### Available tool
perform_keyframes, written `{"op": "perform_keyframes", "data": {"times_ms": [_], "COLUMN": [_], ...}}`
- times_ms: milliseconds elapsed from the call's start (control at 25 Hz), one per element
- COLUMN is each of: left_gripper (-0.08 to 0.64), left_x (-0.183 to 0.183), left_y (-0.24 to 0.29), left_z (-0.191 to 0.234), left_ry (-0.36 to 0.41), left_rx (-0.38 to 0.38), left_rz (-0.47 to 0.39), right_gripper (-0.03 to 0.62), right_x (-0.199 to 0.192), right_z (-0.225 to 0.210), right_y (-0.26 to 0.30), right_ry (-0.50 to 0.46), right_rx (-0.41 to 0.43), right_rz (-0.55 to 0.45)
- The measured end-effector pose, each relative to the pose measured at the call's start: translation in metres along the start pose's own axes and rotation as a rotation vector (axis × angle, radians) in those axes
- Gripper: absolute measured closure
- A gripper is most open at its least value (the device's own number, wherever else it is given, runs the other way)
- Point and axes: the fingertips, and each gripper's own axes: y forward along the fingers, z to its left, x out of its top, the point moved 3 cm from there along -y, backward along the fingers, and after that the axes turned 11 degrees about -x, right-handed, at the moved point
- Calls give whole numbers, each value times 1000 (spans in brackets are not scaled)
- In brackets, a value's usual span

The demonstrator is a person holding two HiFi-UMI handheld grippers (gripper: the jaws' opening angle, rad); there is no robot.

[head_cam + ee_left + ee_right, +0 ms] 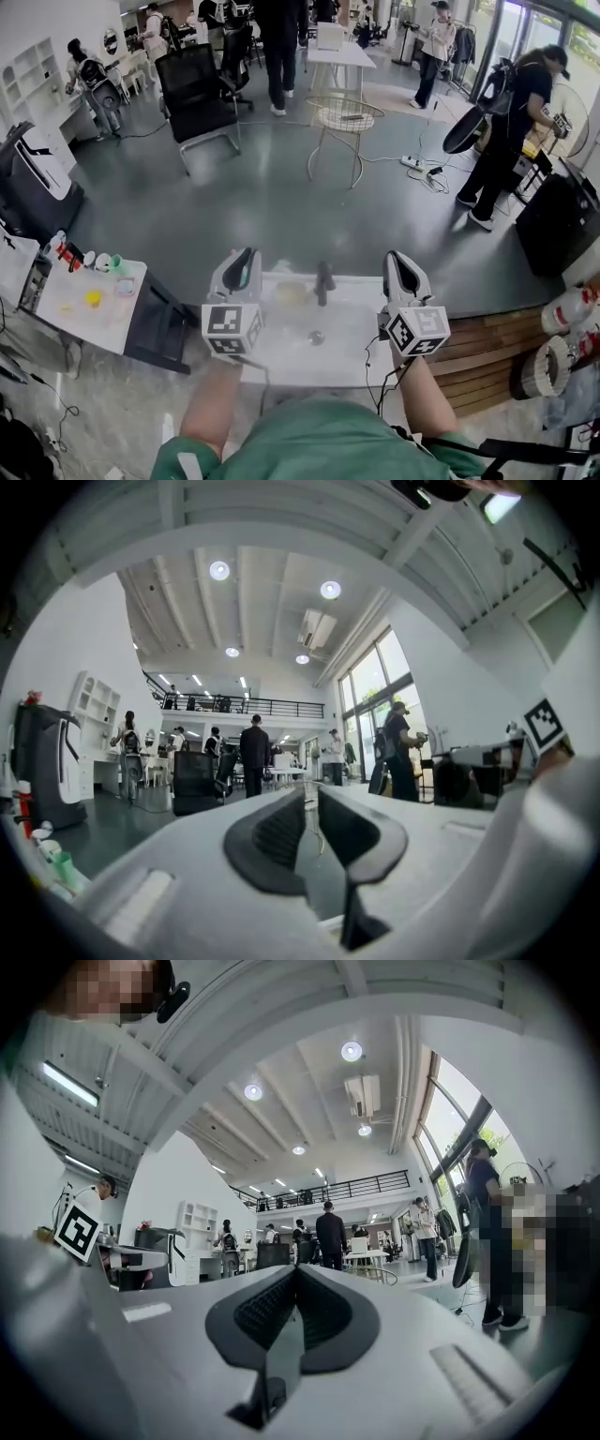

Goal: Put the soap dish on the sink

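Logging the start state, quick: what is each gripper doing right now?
Left gripper: jaws slightly apart, nothing between them.
Right gripper: jaws together, holding nothing.

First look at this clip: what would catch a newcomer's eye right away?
Two hand-held tools dominate the head view: the left gripper and the right gripper, both empty, raised over a white sink with a black faucet. A pale yellowish thing, likely the soap dish, lies just left of the faucet. Behind is a busy hall with a black office chair.
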Motion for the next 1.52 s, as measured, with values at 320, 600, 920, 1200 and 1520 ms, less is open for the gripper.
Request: {"op": "perform_keyframes", "data": {"times_ms": [320, 600, 920, 1200, 1520], "left_gripper": [518, 518, 518, 518, 518], "left_x": [-3, -6, -3, -8, -8], "left_y": [1, 3, 2, 4, 6], "left_z": [-2, -3, -8, -9, -10], "left_ry": [-63, -55, -59, -66, -67], "left_rx": [-21, -21, -37, -39, -45], "left_rz": [-7, 1, 2, 9, 13], "right_gripper": [594, 595, 594, 594, 594], "right_x": [-3, -6, -6, -8, -7], "right_z": [1, -1, 1, 0, -3], "right_y": [1, 1, -1, -1, -2], "right_ry": [-13, -10, -2, -4, -12], "right_rx": [5, 6, 13, 16, 13], "right_rz": [18, 25, 21, 24, 22]}}
